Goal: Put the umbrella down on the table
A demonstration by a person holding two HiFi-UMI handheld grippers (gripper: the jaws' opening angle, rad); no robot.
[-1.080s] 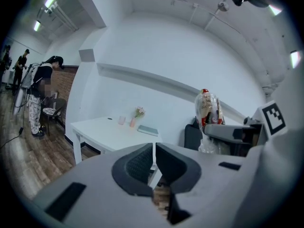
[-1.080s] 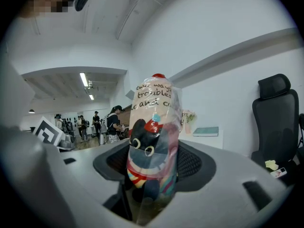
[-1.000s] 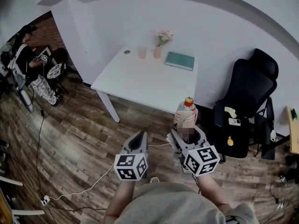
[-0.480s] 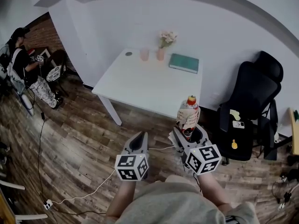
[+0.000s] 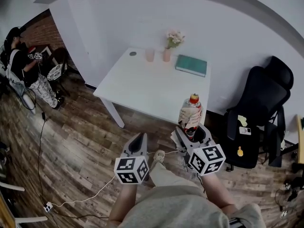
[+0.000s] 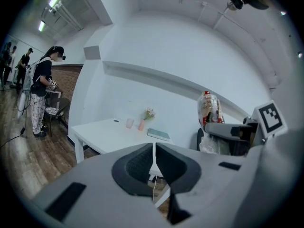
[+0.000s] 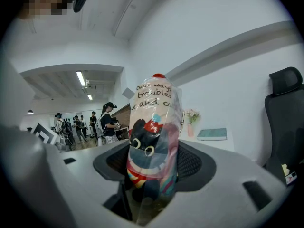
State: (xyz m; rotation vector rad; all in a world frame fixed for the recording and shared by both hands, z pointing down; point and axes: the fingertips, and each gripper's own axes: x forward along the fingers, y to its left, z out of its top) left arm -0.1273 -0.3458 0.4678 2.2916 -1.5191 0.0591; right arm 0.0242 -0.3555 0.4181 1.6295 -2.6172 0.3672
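Note:
The folded umbrella, wrapped in clear plastic with a cartoon print and a red tip, stands upright between the jaws of my right gripper, which is shut on its lower part. In the right gripper view the umbrella fills the gap between the dark pads. My left gripper is beside it to the left, shut with nothing in it; its pads meet in the left gripper view. Both hang over the wooden floor, short of the white table.
On the table's far side stand a teal book, a pink cup and a vase of flowers. A black office chair is at the right. A person stands far left. A cable crosses the floor.
Both grippers have moved forward toward the table, the umbrella still held upright in the right one. A foot now shows between the grippers.

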